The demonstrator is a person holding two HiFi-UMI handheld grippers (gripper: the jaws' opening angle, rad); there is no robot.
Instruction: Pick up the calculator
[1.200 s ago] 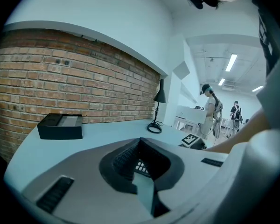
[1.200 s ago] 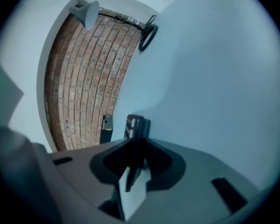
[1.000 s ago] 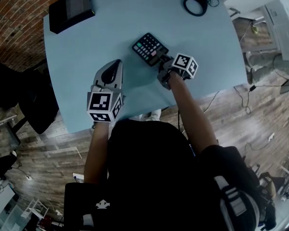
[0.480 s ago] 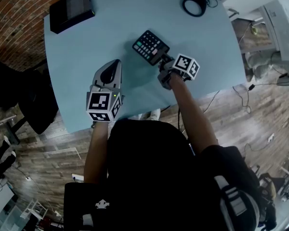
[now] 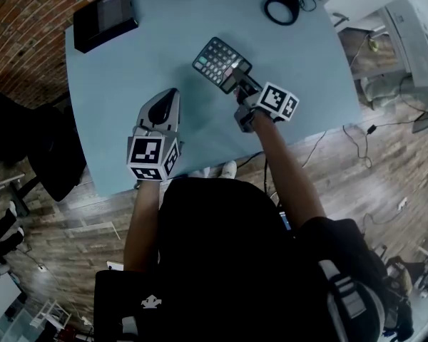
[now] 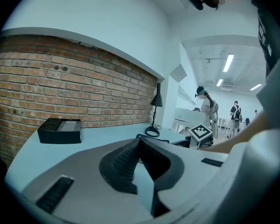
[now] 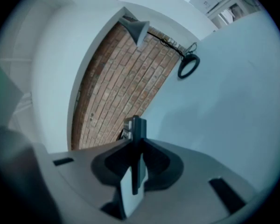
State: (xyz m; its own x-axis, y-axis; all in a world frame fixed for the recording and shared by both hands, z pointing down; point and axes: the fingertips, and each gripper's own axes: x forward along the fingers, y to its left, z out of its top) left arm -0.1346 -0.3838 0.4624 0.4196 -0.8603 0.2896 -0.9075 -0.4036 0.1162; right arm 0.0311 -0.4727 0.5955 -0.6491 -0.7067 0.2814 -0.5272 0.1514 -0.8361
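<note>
**A:** Looking down from the head view, where does the calculator [image 5: 217, 61] lie from the right gripper [image 5: 237, 84]?

**B:** Straight ahead of its tips. The gripper pinches the calculator's near end. The long axis runs on away from the gripper, in line with its jaws, and the keys face up toward the camera.

**A:** Are the jaws really on it?

**B:** Yes. In the right gripper view the calculator shows edge-on as a thin dark slab, squeezed between the two pads and sticking out past them. The jaws have just been closing, with the calculator between them.

**A:** Is it off the table [image 5: 128, 55]?

**B:** It seems so. It looks tilted and raised above the blue top, though I cannot see the gap under it clearly.

**A:** And the left gripper [image 5: 172, 92]?

**B:** It is off to the calculator's side and nearer the person, well apart from it. Its jaws are pressed together on nothing. The right hand is the nearer one, so any further lift looks like its job alone.
</note>
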